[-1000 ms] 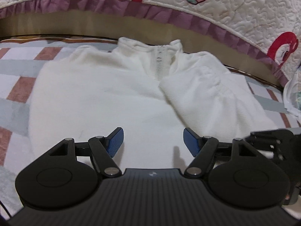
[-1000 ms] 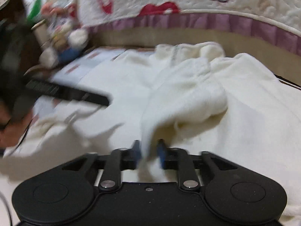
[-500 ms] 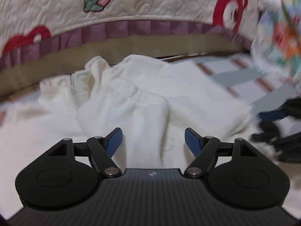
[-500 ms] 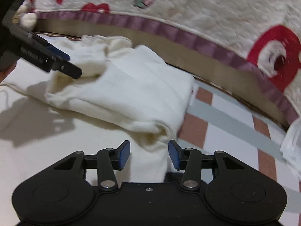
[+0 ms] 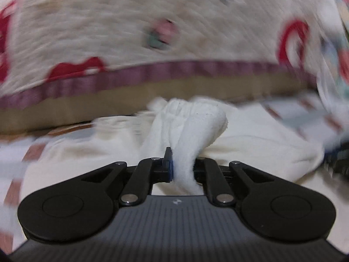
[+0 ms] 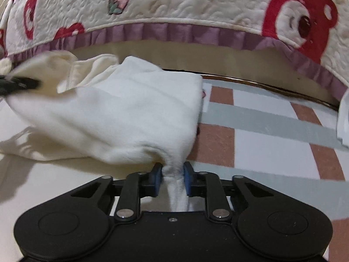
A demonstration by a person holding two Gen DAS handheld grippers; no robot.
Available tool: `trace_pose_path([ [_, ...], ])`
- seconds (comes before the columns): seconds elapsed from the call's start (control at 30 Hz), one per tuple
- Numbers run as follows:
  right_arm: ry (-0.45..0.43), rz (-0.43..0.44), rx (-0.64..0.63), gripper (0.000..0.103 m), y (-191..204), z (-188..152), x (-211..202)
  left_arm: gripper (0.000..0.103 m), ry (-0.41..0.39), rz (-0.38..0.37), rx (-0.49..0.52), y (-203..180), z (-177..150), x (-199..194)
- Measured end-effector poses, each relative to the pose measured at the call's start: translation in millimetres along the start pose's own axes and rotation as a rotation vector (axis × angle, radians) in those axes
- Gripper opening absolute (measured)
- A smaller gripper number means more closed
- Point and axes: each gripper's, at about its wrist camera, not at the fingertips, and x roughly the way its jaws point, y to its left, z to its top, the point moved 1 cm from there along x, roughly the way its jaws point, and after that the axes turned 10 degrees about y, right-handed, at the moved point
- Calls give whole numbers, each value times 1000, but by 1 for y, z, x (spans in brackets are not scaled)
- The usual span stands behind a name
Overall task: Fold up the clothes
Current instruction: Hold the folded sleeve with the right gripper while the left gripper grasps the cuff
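The white fleece garment (image 6: 122, 113) lies on a checked mat (image 6: 257, 126) of white, grey and rust-red squares, just in front of a quilted bedspread (image 6: 196, 6) with red bear and strawberry motifs and a mauve ruffled edge. The cloth is thick, soft and cream-white; a ribbed, gathered cuff or hem (image 5: 196, 109) shows at the far end in the left wrist view, which is heavily blurred. The garment is bunched and lifted into folds rather than lying flat.

The left gripper (image 5: 182, 168) has just been closing and now pinches a fold of the fleece between its blue pads, the cloth rising out of the jaws in a thick ridge. The right gripper (image 6: 172, 175) has also just been closing, and its pads press on a narrow gathered corner of the same garment at its near right edge, with the cloth stretching away to the left and far side.

Half a second ago both pairs of jaws stood wide with the fleece only lying between them; a second ago the garment lay spread out with its zip collar showing. In the right wrist view the left gripper's dark finger now sits at the far left edge against the cloth.
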Motion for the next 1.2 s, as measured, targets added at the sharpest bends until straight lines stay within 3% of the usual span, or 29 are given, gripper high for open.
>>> trace_pose_path([
  [0.1, 0, 3, 1, 19, -2, -3, 2, 9, 108, 4, -146, 25, -21, 6],
  [0.23, 4, 18, 30, 19, -5, -2, 3, 15, 238, -16, -233, 44, -43, 19],
  [0.33, 2, 22, 29, 19, -6, -3, 3, 37, 254, -29, -292, 53, -45, 16],
  [0.37, 1, 23, 29, 20, -6, -4, 3, 55, 255, -28, -314, 57, -45, 16],
  [0.4, 1, 25, 32, 20, -7, -4, 3, 63, 253, -22, -339, 62, -45, 16],
  [0.47, -1, 25, 34, 20, -6, -5, 3, 57, 246, -10, -366, 67, -44, 16],
  [0.5, -1, 24, 33, 20, -5, -5, 2, 20, 238, -3, -364, 69, -44, 14],
  [0.53, -2, 23, 30, 20, -5, -5, 2, 16, 211, 13, -335, 68, -43, 8],
  [0.6, -1, 21, 27, 20, -5, -6, 2, 16, 113, 61, -263, 61, -38, -8],
  [0.67, 1, 21, 23, 20, -4, -6, 2, 21, 93, 118, -223, 57, -40, -16],
  [0.83, 3, 27, 29, 20, -6, -5, 2, 41, 255, 145, -315, 75, -57, 2],
  [0.9, 4, 25, 25, 20, -5, -5, 1, 47, 215, 190, -298, 77, -54, -4],
  [0.97, 4, 25, 25, 20, -5, -6, 1, 48, 204, 226, -250, 78, -49, -8],
  [1.07, 3, 25, 26, 20, -5, -6, 1, 50, 265, 220, -215, 88, -48, -2],
  [1.2, 0, 25, 26, 20, -5, -7, 1, 52, 280, 191, -205, 101, -53, -9],
])
